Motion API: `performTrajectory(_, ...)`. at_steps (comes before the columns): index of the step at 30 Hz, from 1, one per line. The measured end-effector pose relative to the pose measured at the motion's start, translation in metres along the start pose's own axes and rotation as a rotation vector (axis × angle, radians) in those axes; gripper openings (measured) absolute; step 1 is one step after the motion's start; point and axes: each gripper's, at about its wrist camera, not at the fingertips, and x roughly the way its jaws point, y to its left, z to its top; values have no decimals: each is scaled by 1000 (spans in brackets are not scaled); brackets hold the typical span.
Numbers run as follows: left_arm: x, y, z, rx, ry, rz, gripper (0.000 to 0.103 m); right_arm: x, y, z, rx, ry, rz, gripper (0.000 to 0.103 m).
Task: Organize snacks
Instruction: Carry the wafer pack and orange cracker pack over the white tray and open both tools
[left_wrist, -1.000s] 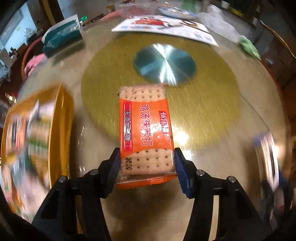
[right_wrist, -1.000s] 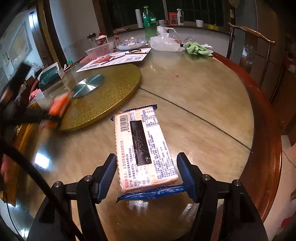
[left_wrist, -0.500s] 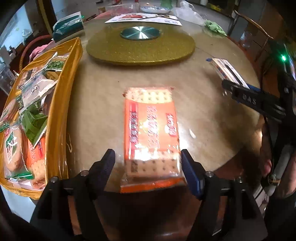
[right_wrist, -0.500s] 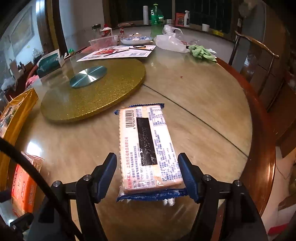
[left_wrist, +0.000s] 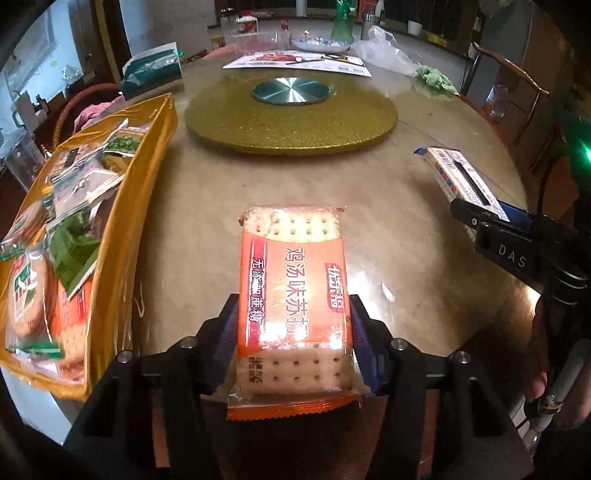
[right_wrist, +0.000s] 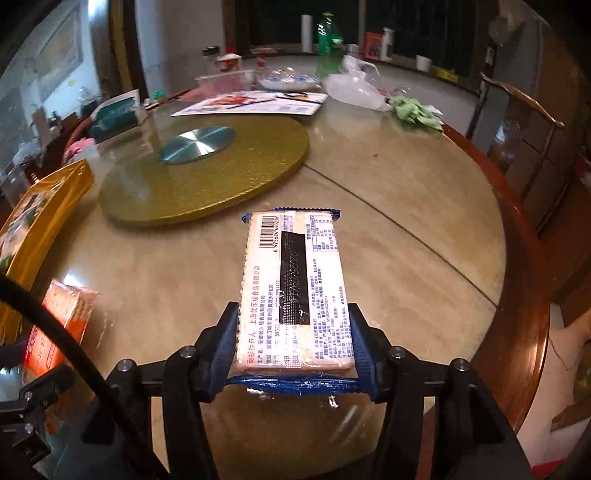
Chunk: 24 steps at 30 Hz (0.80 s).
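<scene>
The left tool pinches an orange cracker packet above the near edge of the round surface, beside a gold tray of snacks. The right tool clamps a blue-edged cracker packet, barcode up. Beyond lies a gold turntable.

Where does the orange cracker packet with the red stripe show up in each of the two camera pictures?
Left wrist view: orange cracker packet sits centre-bottom, clamped in the left gripper.
Right wrist view: same packet at the far left edge, partly behind a black cable.
Shared landmark: round gold glitter turntable.
</scene>
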Motion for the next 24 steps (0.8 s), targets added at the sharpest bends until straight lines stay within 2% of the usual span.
performTrajectory(3,-1,1,-3,36,-15,-8,58,-1,6,-2,-33,-3,40,55)
performTrajectory(8,-6,19,0,-51,12,-83,57,-3,15,-2,-84,6,104,55)
performTrajectory(10,-14,32,-1,-105,11,-119,57,-6,17,-1,-60,21,173,54)
performTrajectory(13,-36,47,-5,-156,-25,-134,57,-8,22,1,14,72,373,54)
performTrajectory(15,-53,60,-5,-192,-50,-146,57,-5,33,4,47,107,474,54)
performTrajectory(20,-91,111,-2,-300,-113,-111,57,1,67,14,65,151,605,54)
performTrajectory(24,-109,152,-5,-366,-144,-73,57,-5,94,29,61,135,682,54)
